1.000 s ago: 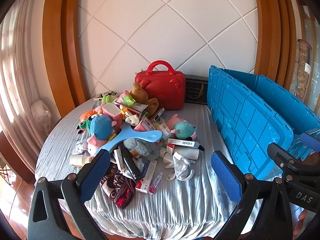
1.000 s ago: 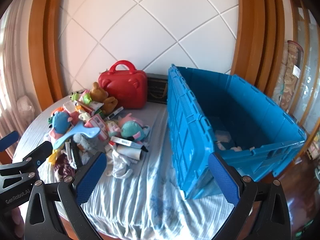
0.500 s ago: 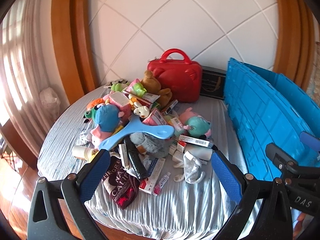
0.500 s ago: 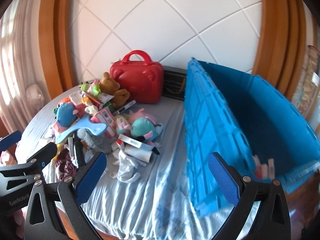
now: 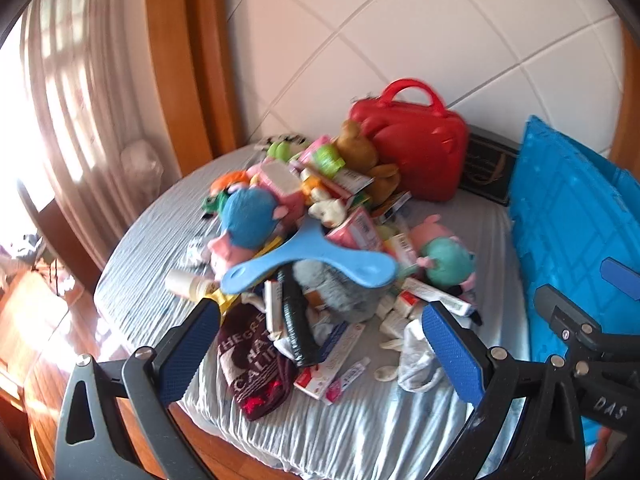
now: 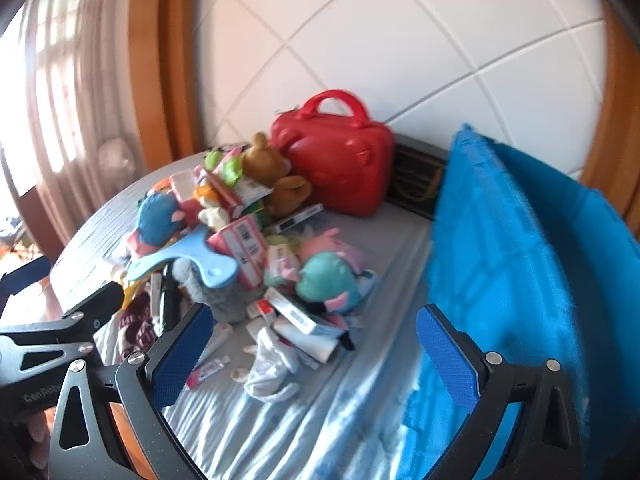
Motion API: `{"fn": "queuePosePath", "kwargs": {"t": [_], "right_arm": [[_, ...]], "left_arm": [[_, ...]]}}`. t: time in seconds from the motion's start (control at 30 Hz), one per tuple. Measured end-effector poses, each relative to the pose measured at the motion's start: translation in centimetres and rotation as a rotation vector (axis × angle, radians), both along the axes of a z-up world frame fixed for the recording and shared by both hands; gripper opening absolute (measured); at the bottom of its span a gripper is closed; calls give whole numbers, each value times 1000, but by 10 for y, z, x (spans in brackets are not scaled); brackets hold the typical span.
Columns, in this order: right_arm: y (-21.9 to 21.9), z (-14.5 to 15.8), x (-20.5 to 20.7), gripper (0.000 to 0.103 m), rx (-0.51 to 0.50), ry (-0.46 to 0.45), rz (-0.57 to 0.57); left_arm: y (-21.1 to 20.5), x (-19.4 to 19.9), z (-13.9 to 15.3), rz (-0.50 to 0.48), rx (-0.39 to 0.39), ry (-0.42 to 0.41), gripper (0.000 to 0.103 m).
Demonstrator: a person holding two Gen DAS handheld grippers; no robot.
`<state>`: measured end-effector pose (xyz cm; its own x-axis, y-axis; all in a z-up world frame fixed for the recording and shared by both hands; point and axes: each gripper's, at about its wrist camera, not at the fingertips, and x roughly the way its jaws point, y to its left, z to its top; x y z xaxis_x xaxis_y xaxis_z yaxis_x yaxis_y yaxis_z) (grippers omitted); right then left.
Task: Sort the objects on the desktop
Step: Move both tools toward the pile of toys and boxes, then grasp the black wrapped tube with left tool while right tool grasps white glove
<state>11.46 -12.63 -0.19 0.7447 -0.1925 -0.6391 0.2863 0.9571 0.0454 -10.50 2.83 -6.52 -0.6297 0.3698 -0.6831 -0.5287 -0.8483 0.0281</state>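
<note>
Left gripper (image 5: 320,344) & right gripper (image 6: 312,344): jaws wide, empty. Only right view shows blue crate (image 6: 520,248) interior, 3 o'clock. Toy pile (image 5: 312,240) mid-bench (image 5: 152,248), cloth-covered; curtain (image 5: 60,100) at 9.

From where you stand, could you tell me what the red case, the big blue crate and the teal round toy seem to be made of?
The red case looks like hard moulded plastic: glossy highlights, rigid handle. The big blue crate seems to be stiff plastic with a duller finish, judging by its ribbed grid wall. The teal round toy appears to be soft plush fabric with a matte surface; blur hides the finer texture.
</note>
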Motion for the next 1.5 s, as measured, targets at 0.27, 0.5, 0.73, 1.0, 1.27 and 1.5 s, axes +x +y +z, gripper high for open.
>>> {"fn": "queuePosePath", "kwargs": {"t": [0.27,0.5,0.73,1.0,1.27,1.5], "right_arm": [[0,-61,57,103,77,148,21],[-6,-120,83,103,118,316,-43],[-10,-151,88,103,148,386,-102],[-13,-164,95,103,159,418,-149],[-23,-170,96,103,187,417,-179],[-30,-177,98,103,213,417,-167]], "left_arm": [[-44,-82,-79,-64,-120,-101,103],[-51,-121,-136,-108,-183,-222,103],[-37,-128,-154,-203,-188,-248,102],[-3,-123,-155,-407,-174,-248,102],[38,-98,-166,-539,-207,-229,92],[64,-92,-193,-565,-287,-220,65]]}}
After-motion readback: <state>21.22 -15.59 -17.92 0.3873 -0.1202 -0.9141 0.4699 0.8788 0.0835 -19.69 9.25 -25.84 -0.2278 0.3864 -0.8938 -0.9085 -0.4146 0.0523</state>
